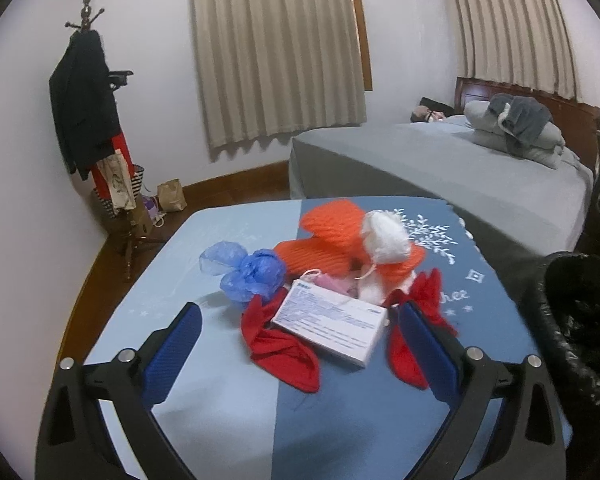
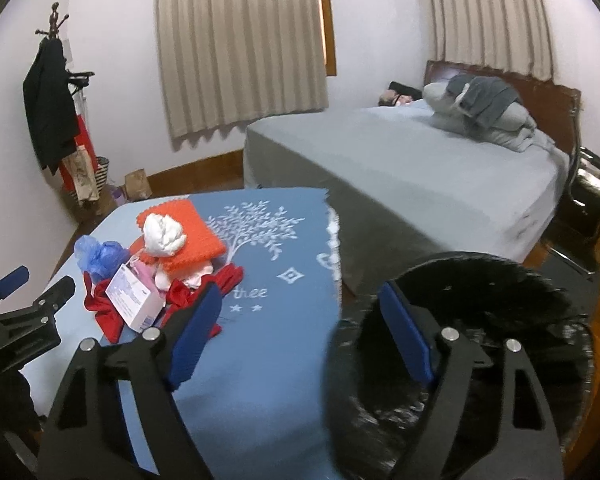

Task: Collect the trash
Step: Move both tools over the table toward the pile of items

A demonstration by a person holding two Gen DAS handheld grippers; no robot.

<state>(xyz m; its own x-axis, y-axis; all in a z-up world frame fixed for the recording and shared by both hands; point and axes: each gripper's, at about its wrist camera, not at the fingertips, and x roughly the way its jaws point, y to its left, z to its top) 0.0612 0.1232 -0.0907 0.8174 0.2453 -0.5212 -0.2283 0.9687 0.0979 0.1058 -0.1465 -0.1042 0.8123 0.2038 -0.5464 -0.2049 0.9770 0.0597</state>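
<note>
A heap of things lies on the blue-clothed table: a white printed box, a crumpled blue plastic bag, a white wad, a pink mask, orange knit cloth and red cloth. My left gripper is open just short of the box, its blue pads standing either side of it without touching. My right gripper is open and holds nothing, hovering over the table's right edge and the rim of the black-lined trash bin. From the right wrist view, the left gripper shows at far left beside the box.
The bin stands on the floor at the table's right side. A grey bed with folded bedding lies behind. A coat rack and a paper bag stand at the far left wall. A chair is at far right.
</note>
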